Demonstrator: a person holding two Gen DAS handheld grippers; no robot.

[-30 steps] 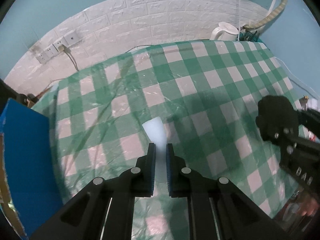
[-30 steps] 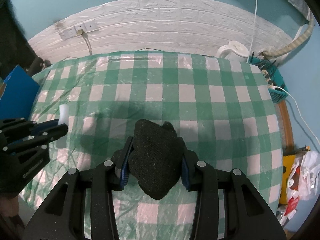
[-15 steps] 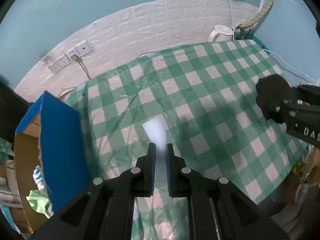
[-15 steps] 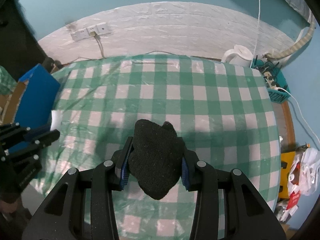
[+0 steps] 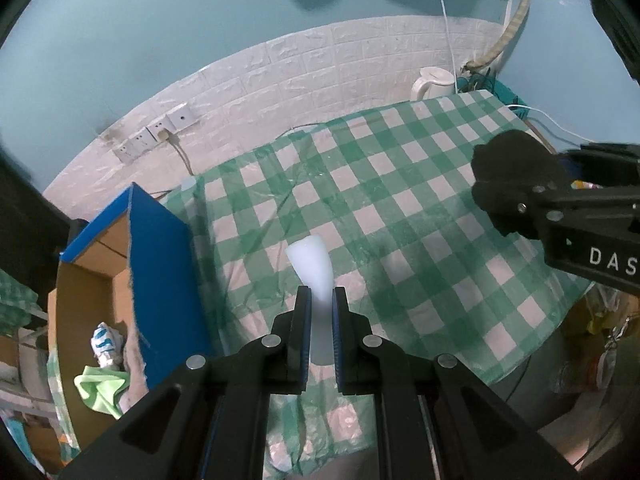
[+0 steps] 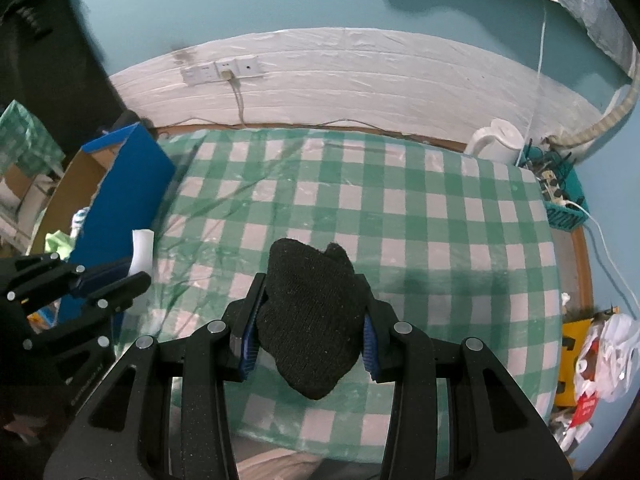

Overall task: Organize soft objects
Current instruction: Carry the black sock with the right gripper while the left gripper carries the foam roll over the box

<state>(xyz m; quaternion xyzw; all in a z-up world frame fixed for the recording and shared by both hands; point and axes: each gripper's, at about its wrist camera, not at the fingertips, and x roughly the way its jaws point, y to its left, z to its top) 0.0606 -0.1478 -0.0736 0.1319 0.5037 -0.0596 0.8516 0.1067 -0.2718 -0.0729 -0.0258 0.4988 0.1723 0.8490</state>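
1. The left gripper [image 5: 321, 300] is clamped tight on a white foam piece [image 5: 313, 268]. The pads squeeze its lower part thin and the wider top end fans out past the fingertips. It's held up in the air over the near left part of the table [image 5: 400, 208], not touching the checked cloth.
2. The right gripper [image 6: 310, 300] is closed on a black knitted thing [image 6: 310, 316], maybe a sock or a glove, hard to tell since it's all bunched up. It fills the gap between the blue pads and bulges out above and below them. It's off the table too, over the near edge around the middle.
3. From the left wrist camera you can see that same black bundle [image 5: 516, 184] out over the table's right edge.
4. The table has a green-and-white checked cloth under a clear plastic sheet, and the top looks bare.
5. A blue cardboard box [image 5: 160, 264] stands right against the table's left edge, open on top, with a lime green cloth [image 5: 100, 392] and a white-and-blue striped item [image 5: 105, 340] inside.
6. A white kettle [image 6: 498, 142] sits past the far right corner, by the white brick-pattern wall panel [image 6: 360, 80].
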